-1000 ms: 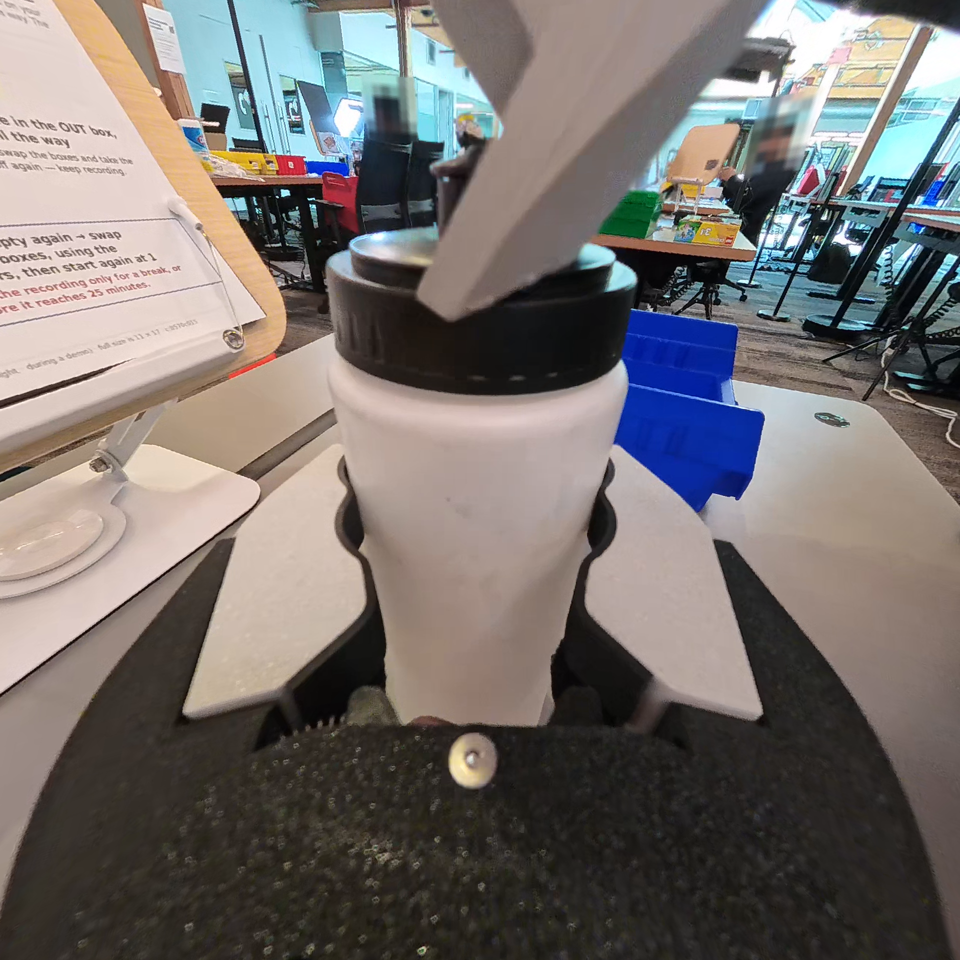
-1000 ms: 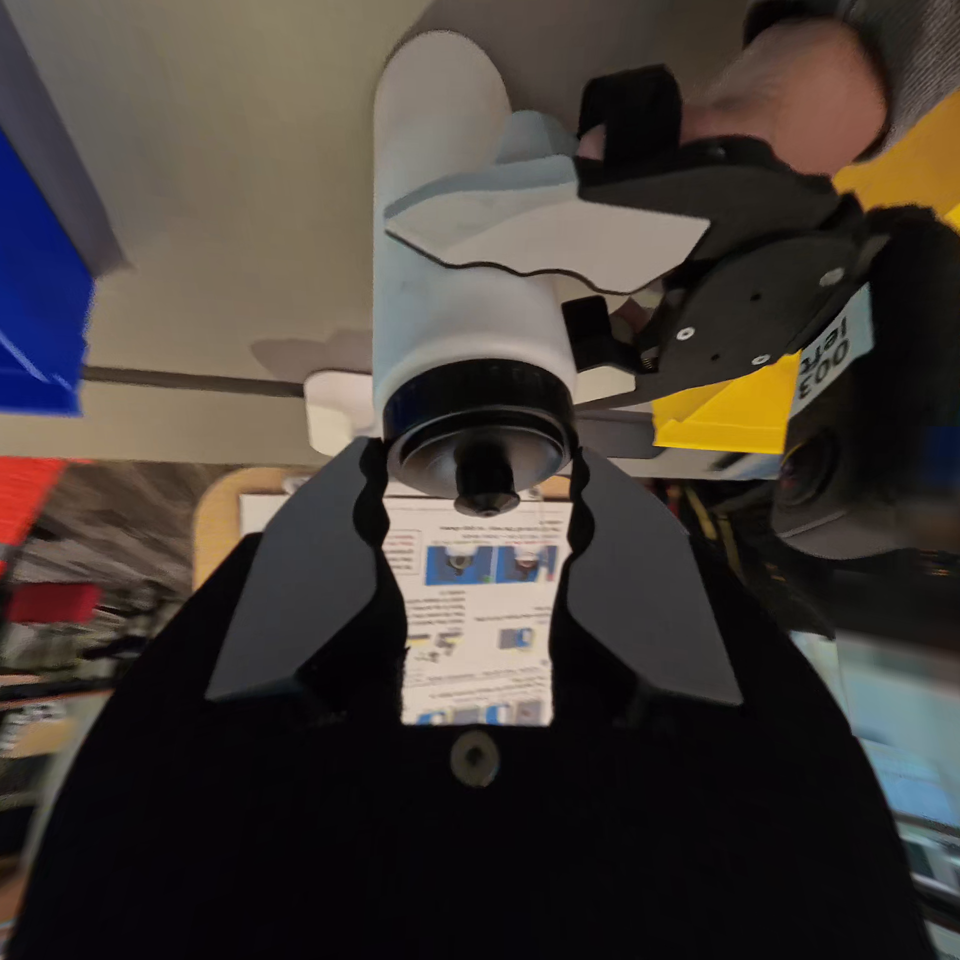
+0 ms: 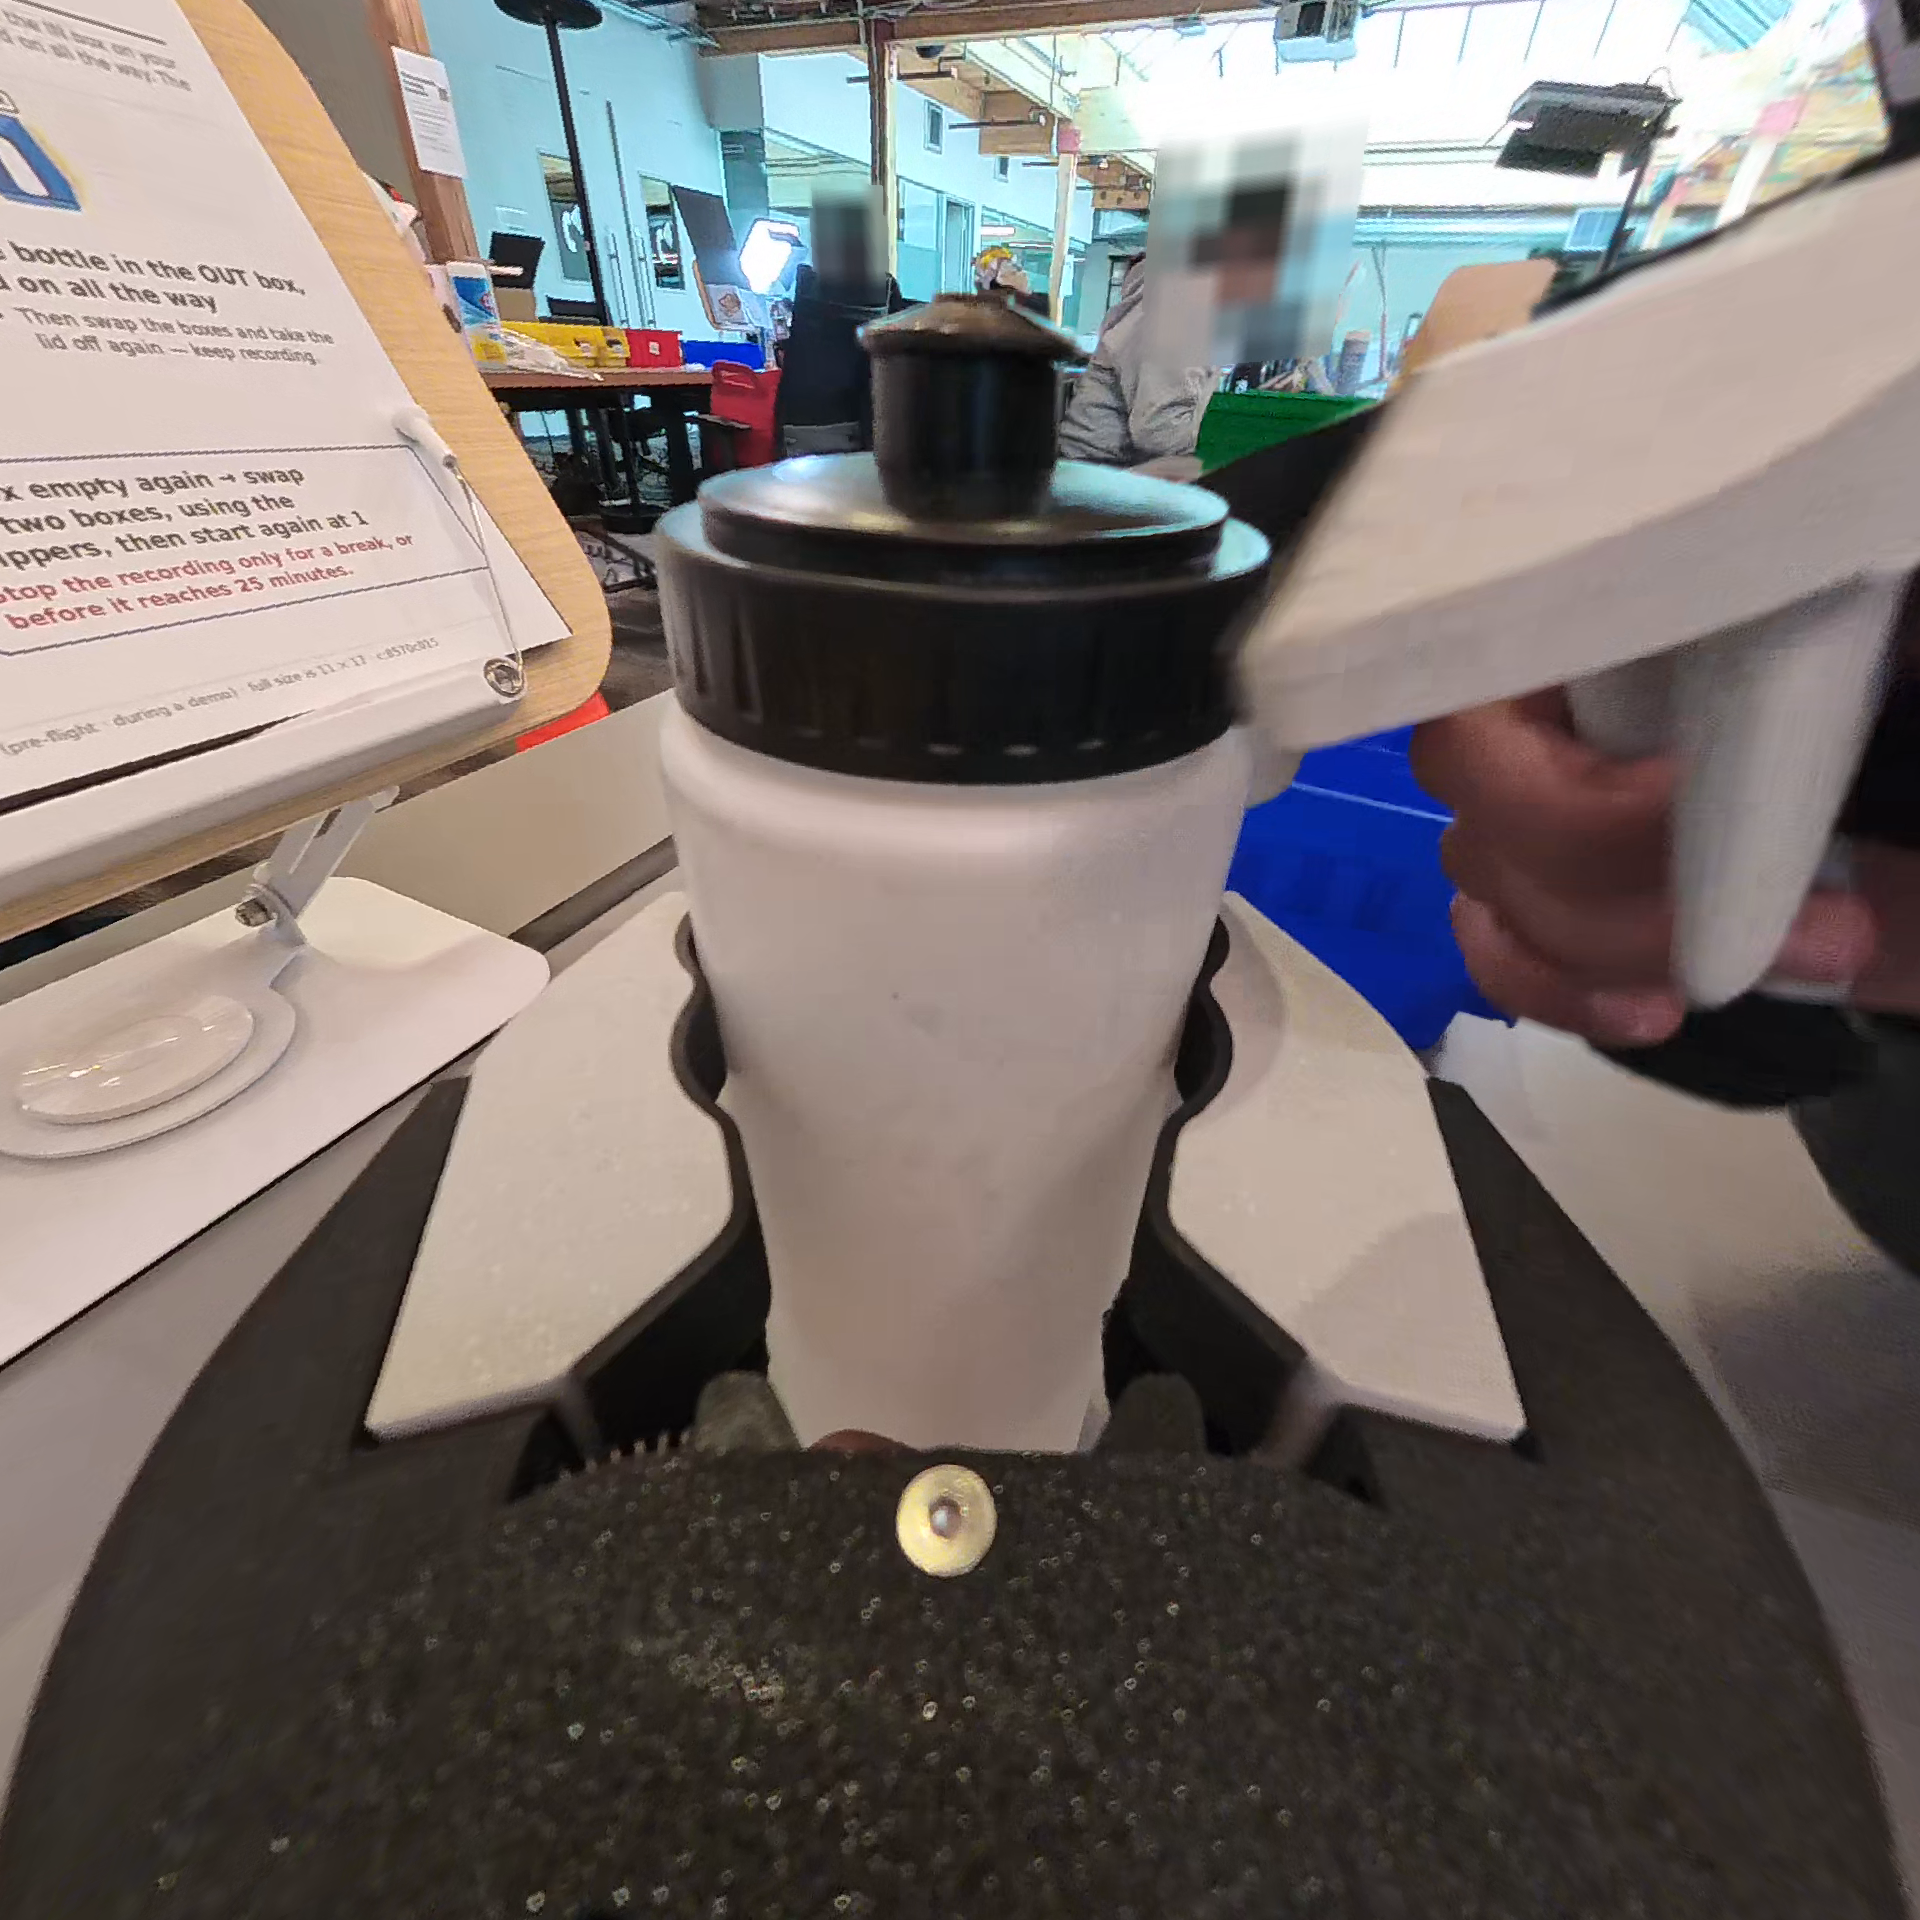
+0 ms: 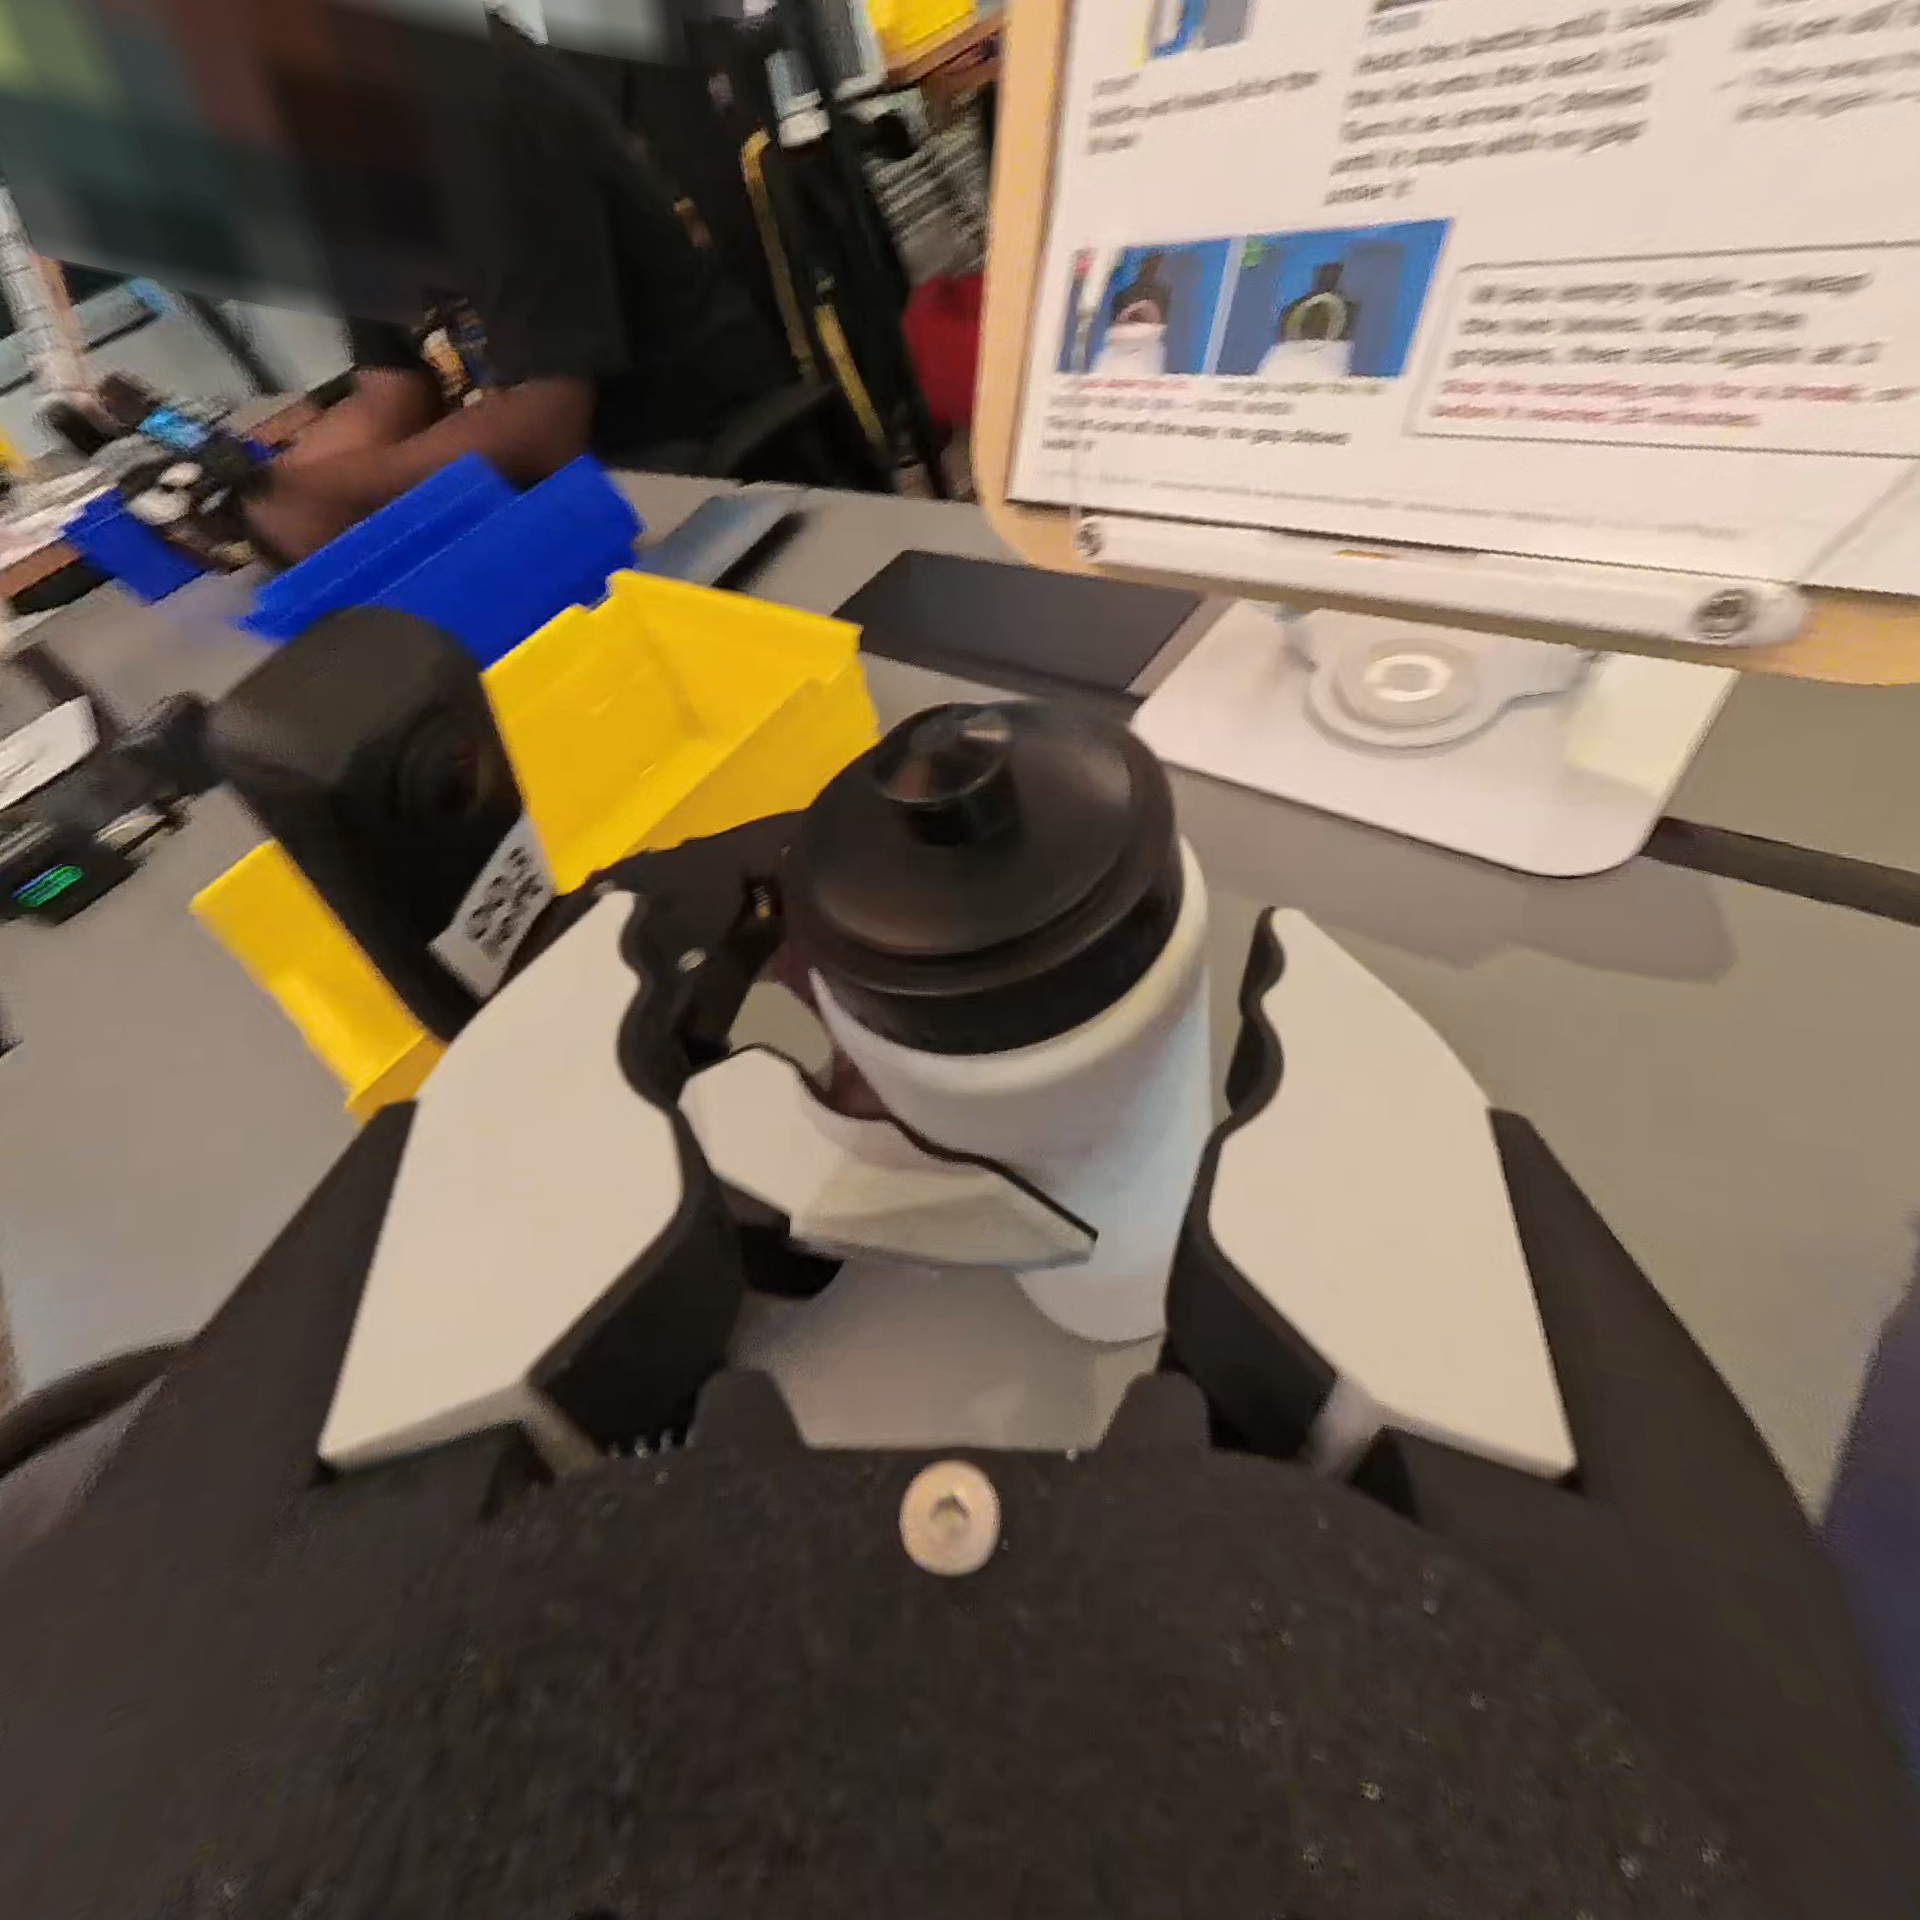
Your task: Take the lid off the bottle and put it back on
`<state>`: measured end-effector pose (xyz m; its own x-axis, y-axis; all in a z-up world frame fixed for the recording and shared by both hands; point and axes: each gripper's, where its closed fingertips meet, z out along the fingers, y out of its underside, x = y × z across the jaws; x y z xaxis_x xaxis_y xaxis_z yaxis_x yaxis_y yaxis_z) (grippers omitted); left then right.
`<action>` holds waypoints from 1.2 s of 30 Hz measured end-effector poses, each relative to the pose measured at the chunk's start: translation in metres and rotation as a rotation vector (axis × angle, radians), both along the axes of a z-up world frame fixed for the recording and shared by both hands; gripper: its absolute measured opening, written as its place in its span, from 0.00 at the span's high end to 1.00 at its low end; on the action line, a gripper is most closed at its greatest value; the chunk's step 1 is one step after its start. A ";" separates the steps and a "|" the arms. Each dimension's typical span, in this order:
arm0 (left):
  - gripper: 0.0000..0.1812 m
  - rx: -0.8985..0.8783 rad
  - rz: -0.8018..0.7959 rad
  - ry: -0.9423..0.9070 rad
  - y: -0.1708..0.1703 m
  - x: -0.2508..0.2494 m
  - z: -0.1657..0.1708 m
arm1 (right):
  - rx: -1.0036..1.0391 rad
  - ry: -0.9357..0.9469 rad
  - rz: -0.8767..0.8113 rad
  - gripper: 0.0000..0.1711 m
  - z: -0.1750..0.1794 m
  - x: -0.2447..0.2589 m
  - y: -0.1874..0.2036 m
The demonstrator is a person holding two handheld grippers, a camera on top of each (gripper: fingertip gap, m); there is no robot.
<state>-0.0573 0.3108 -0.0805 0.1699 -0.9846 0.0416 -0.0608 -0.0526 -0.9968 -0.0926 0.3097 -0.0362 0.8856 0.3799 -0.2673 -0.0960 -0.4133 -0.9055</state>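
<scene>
A white bottle (image 3: 956, 1039) with a black screw lid (image 3: 956, 644) and a spout stands upright in my left gripper (image 3: 956, 987), which is shut on its body. The lid sits on the bottle. My right gripper (image 4: 956, 935) is open, its fingers spread to either side of the bottle (image 4: 1101, 1122) below the lid (image 4: 987, 862). In the left wrist view one white right finger (image 3: 1558, 499) reaches in from the right, close to the lid's edge, with a hand (image 3: 1538, 883) on the handle. A left finger (image 4: 914, 1195) shows on the bottle in the right wrist view.
A wooden stand holding a printed sheet (image 3: 208, 468) rises on a white base (image 4: 1455, 748) to the left of the bottle. A blue bin (image 3: 1340, 862) sits behind it. A yellow bin (image 4: 665, 707) and a second blue bin (image 4: 447, 561) sit on the grey table (image 4: 1558, 1039). People sit in the background.
My right gripper has left its place over the lid, swung down to the bottle's right side and spread wider. The left gripper and the bottle have stayed put, lid on.
</scene>
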 end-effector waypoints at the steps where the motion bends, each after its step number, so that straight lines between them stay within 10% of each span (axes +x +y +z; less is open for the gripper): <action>1: 0.52 -0.001 0.003 0.000 0.000 0.000 0.000 | 0.020 -0.001 -0.056 0.40 -0.002 0.002 0.004; 8: 0.52 -0.003 -0.014 0.002 -0.001 0.000 0.000 | 0.135 -0.157 -0.102 0.59 0.008 0.006 0.007; 27: 0.52 0.001 -0.109 0.002 -0.012 0.001 0.000 | -0.070 -0.547 1.013 0.59 0.002 0.011 -0.010; 33: 0.52 -0.008 -0.107 -0.006 -0.010 0.001 0.000 | 0.074 -0.483 0.734 0.36 0.022 0.004 -0.014; 36: 0.52 -0.007 -0.102 -0.008 -0.011 0.001 0.000 | 0.170 -0.399 0.368 0.41 0.026 0.015 -0.011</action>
<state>-0.0561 0.3000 -0.0803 0.0682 -0.9965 0.0492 -0.0586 -0.0533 -0.9969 -0.0781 0.2990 -0.0100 0.7067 0.6908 0.1529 0.3900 -0.2002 -0.8988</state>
